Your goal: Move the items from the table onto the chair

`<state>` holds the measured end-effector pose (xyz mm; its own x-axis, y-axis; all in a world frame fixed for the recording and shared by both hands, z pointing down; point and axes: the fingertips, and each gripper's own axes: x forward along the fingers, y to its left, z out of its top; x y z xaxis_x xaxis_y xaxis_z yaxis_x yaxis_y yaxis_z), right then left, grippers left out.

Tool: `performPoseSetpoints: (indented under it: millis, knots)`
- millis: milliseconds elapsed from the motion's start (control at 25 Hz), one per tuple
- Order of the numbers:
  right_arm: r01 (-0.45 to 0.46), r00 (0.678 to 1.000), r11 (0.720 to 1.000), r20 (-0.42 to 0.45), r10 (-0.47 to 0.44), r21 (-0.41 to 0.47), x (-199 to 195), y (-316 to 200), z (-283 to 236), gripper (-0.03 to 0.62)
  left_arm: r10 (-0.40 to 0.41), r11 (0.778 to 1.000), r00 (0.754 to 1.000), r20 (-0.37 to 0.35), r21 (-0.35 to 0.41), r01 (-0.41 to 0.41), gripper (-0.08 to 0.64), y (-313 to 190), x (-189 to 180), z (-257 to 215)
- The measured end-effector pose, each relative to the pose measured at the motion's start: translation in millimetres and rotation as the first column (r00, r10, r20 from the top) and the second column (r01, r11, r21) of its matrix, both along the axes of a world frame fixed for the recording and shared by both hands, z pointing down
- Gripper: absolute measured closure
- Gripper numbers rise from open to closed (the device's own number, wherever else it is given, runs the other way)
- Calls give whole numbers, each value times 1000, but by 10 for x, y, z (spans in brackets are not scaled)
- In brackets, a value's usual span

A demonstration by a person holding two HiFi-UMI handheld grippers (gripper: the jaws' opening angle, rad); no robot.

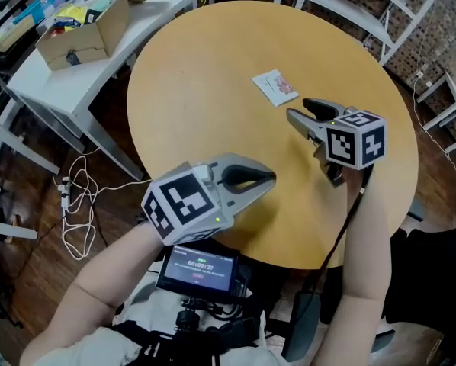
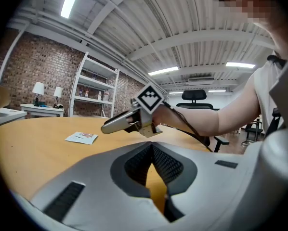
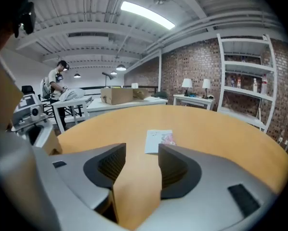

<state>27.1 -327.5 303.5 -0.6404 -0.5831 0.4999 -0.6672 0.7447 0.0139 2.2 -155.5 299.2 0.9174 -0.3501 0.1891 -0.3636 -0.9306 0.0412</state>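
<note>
A small white packet [image 1: 274, 86] with a pink print lies flat on the round wooden table [image 1: 205, 75], toward its far side. My right gripper [image 1: 303, 109] hovers just short of the packet, pointing at it, jaws open and empty. In the right gripper view the packet [image 3: 159, 141] shows just beyond the gap of the right gripper [image 3: 141, 150]. My left gripper [image 1: 270, 178] is shut and holds nothing, low over the table's near side. From the left gripper view, past the closed left gripper [image 2: 152, 146], I see the packet [image 2: 81, 137] and the right gripper [image 2: 127, 122].
A white desk [image 1: 98, 75] with an open cardboard box [image 1: 83, 33] stands at the left, white cables [image 1: 75, 204] on the floor beside it. White shelving [image 1: 380, 14] lines the back. A black office chair [image 2: 194, 97] stands beyond the table.
</note>
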Motion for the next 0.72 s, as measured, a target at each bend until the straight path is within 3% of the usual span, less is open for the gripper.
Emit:
performPoseSetpoints:
  millis: [240, 400, 560, 640, 720]
  knots:
    - [-5, 998, 996, -67, -1, -92, -179, -476, 246, 359, 75, 997, 997, -7, 7, -75, 554, 78, 50, -13]
    - [0, 984, 992, -176, -22, -126, -299, -608, 493, 359, 74, 997, 997, -8, 7, -74, 554, 86, 36, -12]
    - [-4, 987, 982, -156, -26, -191, -306, -626, 578, 364, 77, 997, 997, -9, 9, -77, 554, 83, 40, -11]
    - [0, 986, 980, -161, -33, -197, -326, -614, 576, 383, 75, 997, 997, -8, 8, -75, 554, 78, 32, -3]
    - [-7, 985, 981, -171, -26, -193, -325, -614, 578, 449, 72, 997, 997, -7, 8, -72, 554, 74, 31, 2]
